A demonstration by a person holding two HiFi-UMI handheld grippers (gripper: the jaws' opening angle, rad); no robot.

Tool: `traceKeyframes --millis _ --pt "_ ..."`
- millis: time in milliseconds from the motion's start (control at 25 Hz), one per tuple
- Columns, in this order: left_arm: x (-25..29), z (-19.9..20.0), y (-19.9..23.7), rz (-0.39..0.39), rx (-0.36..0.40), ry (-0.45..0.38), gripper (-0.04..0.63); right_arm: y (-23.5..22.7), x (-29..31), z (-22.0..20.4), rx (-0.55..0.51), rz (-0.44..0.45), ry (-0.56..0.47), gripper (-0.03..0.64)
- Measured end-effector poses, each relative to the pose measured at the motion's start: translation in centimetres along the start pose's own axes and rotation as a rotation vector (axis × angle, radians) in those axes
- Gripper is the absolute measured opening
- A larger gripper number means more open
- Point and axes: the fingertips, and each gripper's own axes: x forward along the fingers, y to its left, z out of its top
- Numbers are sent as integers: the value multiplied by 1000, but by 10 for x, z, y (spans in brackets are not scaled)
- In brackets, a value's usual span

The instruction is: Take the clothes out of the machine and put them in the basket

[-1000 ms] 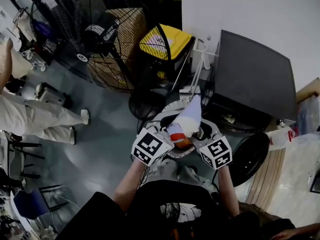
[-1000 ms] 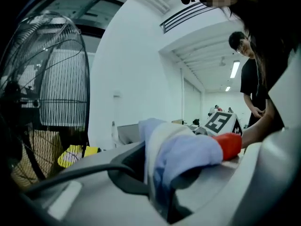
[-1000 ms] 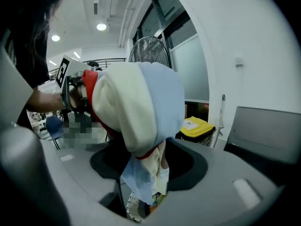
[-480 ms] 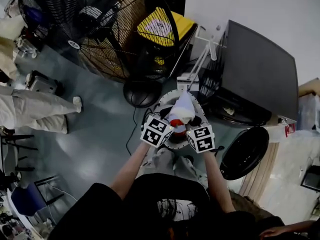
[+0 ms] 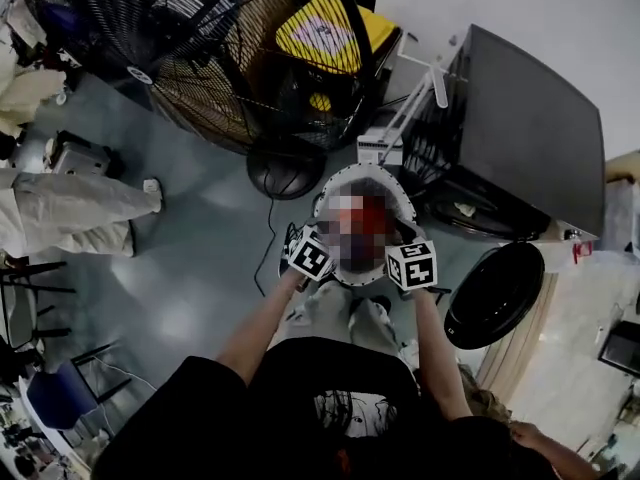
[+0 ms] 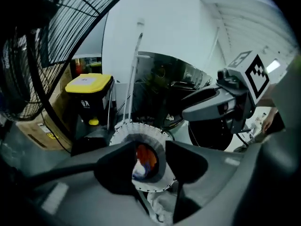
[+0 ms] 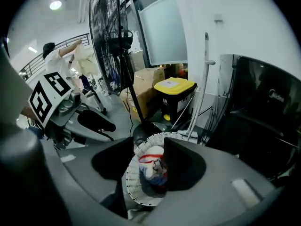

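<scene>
- Black wire fan point(image 5: 215, 58) stands well left of the basket point(image 5: 345, 173) and plays no part in the job.
- Left gripper point(image 6: 150, 154) hangs just over the basket's left rim, jaws wide with nothing between them. That pose suits dropping a load in, not gripping.
- White, red and blue clothes point(image 7: 151, 166) lie inside the basket, where the task wants them.
- Right gripper point(image 7: 149, 157) hovers over the basket's right rim. Its jaws have just been opening and stand apart, empty, probably to free cloth.
- Dark machine point(image 5: 520, 138) sits right of the basket, its door point(image 5: 495, 296) swung open, likely for another reach inside.
</scene>
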Motion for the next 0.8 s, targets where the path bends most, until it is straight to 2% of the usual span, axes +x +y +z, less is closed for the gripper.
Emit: traceKeyframes --millis 120,400,800 --pt "-3 1 -2 -17 -10 -17 184 1 -4 0 13 -4 -10 224" --pt "-15 16 -22 -71 36 -53 184 7 -21 9 46 -9 -79 225" --pt "-33 48 -78 -111 89 -156 183 -20 -75 4 106 -59 -190 221"
